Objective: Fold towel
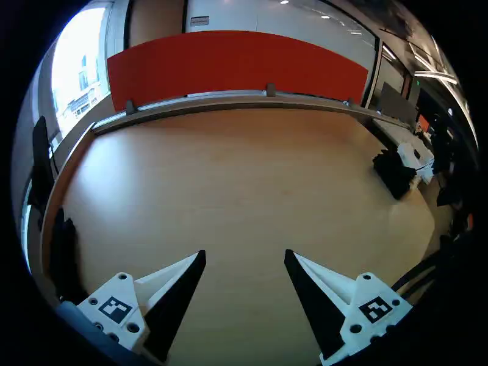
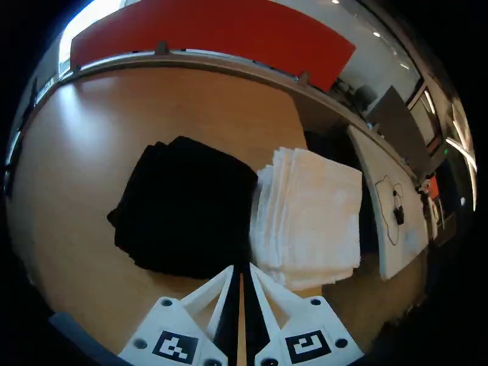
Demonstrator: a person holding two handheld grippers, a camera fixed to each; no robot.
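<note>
In the right gripper view a stack of folded white towels (image 2: 311,219) lies on the wooden table (image 2: 85,183), touching a pile of folded black towels (image 2: 183,207) on its left. My right gripper (image 2: 242,274) hovers just in front of both piles, near where they meet, its fingers nearly touching with nothing between them. In the left gripper view my left gripper (image 1: 244,259) stands open over bare tabletop (image 1: 244,183). Far off at the right edge of that view sit the black pile (image 1: 393,174) and the white stack (image 1: 415,155).
A red partition (image 1: 238,64) runs along the table's far edge. A neighbouring white desk (image 2: 390,201) with a small dark object on it stands to the right of the towels. Dark chairs (image 1: 61,250) stand at the table's left side.
</note>
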